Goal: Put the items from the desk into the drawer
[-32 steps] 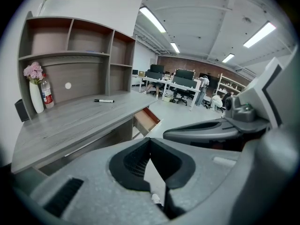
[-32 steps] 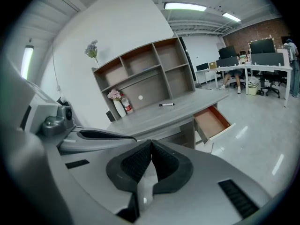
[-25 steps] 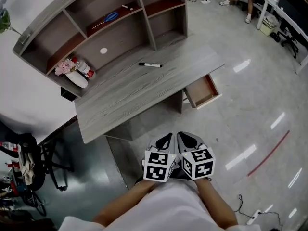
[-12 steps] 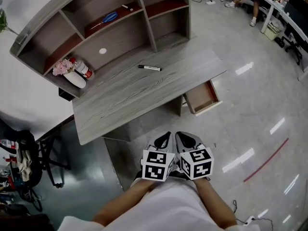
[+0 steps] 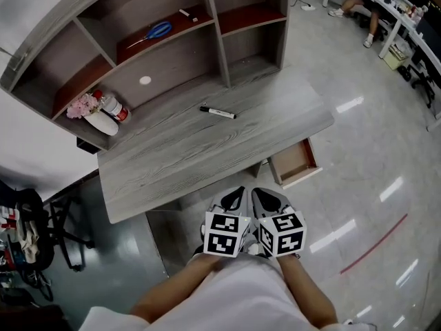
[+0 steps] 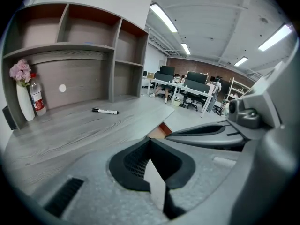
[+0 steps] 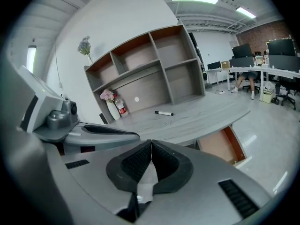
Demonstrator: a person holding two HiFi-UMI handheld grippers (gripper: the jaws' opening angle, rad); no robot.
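The one loose thing on the grey wood-grain desk top (image 5: 179,150) is a slim black marker pen with a white label band (image 5: 218,112). It lies flat and alone toward the back, just in front of the grey wooden shelf unit (image 5: 222,54). The open wooden drawer with a reddish-brown inside (image 5: 293,161) juts out below the desk's right end and looks empty.

Both tools are held side by side close to the person's body, short of the desk edge. The left gripper (image 6: 150,143) has its dark ribbed pads (image 6: 134,160) pressed together on nothing, and the right gripper (image 7: 151,145) is likewise clenched and empty.

The marker should be light and rigid, with a smooth round barrel, so it may roll on the wood or swivel if pinched near one end. The best hold, I judge, is across the barrel at mid-length, with the jaws crosswise to its long axis and lowered until the tips nearly brush the desk (the pen sits low, so a shallow bite could slip off). It is not fragile and needs little squeeze. The jaws must part first.

A white vase of pink flowers (image 5: 105,123) and a clear bottle with a red label (image 5: 114,107) stand in the left bay, and blue-handled scissors (image 5: 153,31) lie on a shelf above; whether these count as desk items I cannot tell
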